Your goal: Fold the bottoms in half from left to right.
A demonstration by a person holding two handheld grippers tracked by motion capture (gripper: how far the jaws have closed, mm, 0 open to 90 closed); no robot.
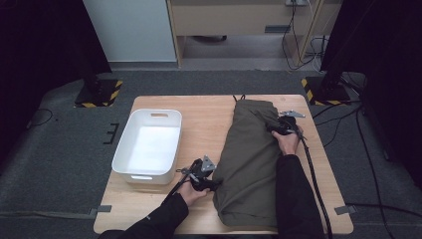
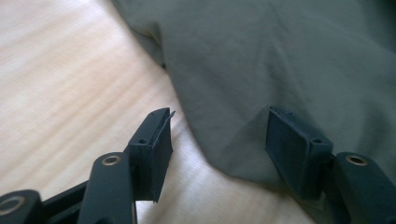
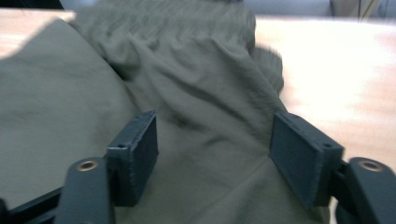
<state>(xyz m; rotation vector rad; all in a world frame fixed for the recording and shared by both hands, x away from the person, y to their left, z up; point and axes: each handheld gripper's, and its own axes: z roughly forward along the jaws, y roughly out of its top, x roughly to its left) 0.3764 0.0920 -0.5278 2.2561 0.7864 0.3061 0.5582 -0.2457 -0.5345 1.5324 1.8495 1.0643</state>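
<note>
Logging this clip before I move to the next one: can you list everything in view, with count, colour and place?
garment: one, olive green, folded into a long strip on the right half of the table, from far edge to near edge
tub: one, white plastic, empty, on the left part of the table
table: one, light wood, centre of the high view
stand bases: two, black with yellow-black stripes, on the grey carpet at the far corners
cables: several, black, on the floor at right
left tool: one, black, jaws open at the garment's near left edge
right tool: one, black, jaws open over the garment's far part
sleeves: two, black, entering from the bottom
</note>
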